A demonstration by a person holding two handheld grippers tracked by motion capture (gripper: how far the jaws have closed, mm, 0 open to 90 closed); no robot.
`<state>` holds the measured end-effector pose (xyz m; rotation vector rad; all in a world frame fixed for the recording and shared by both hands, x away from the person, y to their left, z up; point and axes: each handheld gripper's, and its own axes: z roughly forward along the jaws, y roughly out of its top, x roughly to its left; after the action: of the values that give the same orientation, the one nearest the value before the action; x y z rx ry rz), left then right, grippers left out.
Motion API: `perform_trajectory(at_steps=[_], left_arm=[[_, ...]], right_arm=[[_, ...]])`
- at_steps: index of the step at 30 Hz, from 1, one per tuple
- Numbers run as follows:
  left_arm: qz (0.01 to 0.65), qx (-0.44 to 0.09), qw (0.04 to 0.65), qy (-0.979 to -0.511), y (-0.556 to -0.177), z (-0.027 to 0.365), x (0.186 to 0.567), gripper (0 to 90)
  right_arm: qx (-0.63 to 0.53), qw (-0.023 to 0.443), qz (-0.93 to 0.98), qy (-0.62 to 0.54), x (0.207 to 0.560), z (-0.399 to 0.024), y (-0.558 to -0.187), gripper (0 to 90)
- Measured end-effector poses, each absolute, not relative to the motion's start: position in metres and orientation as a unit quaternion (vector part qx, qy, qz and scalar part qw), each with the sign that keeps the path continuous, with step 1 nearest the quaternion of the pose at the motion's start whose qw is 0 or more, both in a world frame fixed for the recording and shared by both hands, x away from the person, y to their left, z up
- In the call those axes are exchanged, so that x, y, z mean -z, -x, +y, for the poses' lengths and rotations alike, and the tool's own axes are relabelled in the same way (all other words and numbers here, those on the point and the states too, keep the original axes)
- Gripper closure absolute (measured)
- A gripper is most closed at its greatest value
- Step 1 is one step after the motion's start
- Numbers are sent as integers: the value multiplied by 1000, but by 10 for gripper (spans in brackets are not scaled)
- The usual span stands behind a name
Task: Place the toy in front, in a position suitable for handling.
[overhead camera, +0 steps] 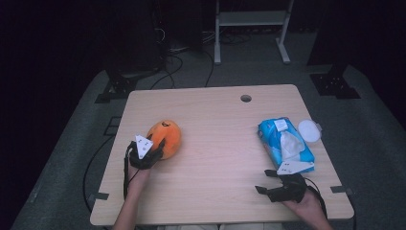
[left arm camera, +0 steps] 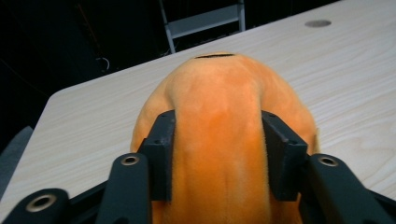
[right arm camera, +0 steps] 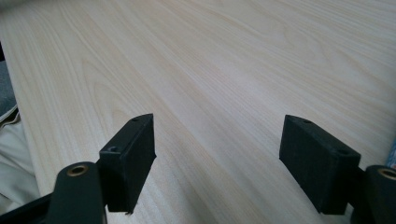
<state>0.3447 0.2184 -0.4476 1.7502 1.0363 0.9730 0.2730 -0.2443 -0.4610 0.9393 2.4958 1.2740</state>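
Between left gripper (left arm camera: pixel 217 154) pads: orange plush (left arm camera: pixel 219 98).

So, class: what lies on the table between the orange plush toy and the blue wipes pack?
Nothing: in the high view, bare wooden table separates the orange plush toy from the blue wipes pack.

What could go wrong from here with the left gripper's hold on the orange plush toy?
1. The left gripper pinches only a raised fold of the round orange plush toy; the soft fabric could slip out when lifted.
2. The jaws sit at the toy's near end, so it may sag or swing once off the light wooden table.
3. The right gripper stands open over bare table, close to the blue wet-wipe pack; a careless move could nudge it.
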Motion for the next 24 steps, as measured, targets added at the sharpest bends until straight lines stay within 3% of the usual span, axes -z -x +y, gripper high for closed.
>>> perform_trajectory(at_steps=[9,24], left_arm=[[445,-371,460,-673,-343,230,442,577],[431,-343,503,-666,-336,224,429,603]], right_arm=[[-432,93,839,-318,461,-245,-273,256],[-439,95,834,-320,458,-248,-274,256]])
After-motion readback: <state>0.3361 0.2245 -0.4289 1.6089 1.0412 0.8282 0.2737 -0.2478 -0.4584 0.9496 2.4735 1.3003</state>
